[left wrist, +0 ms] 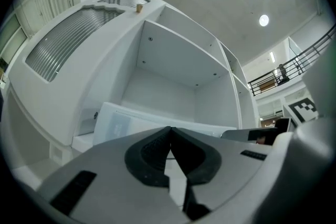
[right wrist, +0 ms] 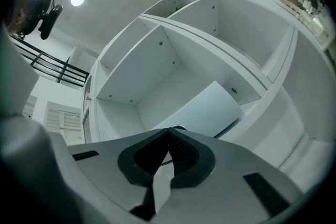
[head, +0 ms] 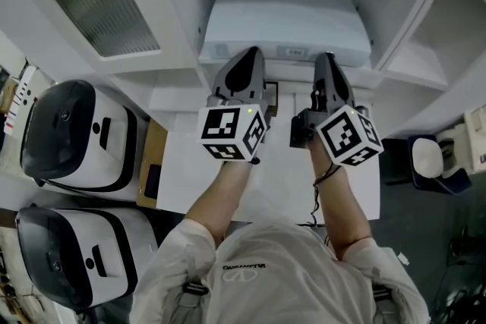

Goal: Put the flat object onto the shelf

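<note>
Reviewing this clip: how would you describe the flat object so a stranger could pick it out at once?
Find the white shelf unit at the top of the head view, then its open middle compartment. The flat object sits in there: a wide, pale bluish slab, the only loose thing among bare white walls.

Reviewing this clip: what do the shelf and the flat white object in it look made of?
Shelf: likely white laminated board, matte, with small fixing holes dotting its panels. Flat object: perhaps plastic or coated card, smooth and pale with a faint sheen; the look leaves it open.
</note>
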A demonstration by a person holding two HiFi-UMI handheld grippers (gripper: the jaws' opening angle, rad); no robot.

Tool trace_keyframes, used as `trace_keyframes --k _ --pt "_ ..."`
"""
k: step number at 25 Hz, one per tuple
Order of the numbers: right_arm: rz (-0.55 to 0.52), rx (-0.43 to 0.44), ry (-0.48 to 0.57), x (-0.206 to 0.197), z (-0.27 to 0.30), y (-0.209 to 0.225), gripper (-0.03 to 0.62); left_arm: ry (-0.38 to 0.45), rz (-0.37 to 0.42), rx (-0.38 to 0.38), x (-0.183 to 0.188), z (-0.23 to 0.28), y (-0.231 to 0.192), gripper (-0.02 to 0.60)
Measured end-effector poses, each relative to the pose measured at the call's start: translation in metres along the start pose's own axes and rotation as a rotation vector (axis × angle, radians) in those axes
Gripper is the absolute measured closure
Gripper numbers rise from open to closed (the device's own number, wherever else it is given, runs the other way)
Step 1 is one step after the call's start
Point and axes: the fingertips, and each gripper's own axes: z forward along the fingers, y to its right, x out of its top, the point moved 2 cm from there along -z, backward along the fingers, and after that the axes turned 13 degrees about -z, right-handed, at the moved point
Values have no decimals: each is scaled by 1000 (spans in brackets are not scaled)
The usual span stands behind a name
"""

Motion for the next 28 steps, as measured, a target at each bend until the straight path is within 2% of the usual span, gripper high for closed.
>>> trace_keyframes --k 9,14,18,23,28 --pt "2 -24 6 3 -13 5 583 35 -25 -22 3 -11 0 577" --pt "-50 -50 14 4 -39 13 583 89 6 -59 13 -39 2 577" --pt "-106 -79 24 7 -64 24 583 130 76 -98 18 -66 3 577" --pt "-206 -54 63 13 -98 30 583 128 130 -120 7 -94 -4 577" --pt "-248 -45 51 6 -126 44 583 76 137 -70 -17 -116 -23 577"
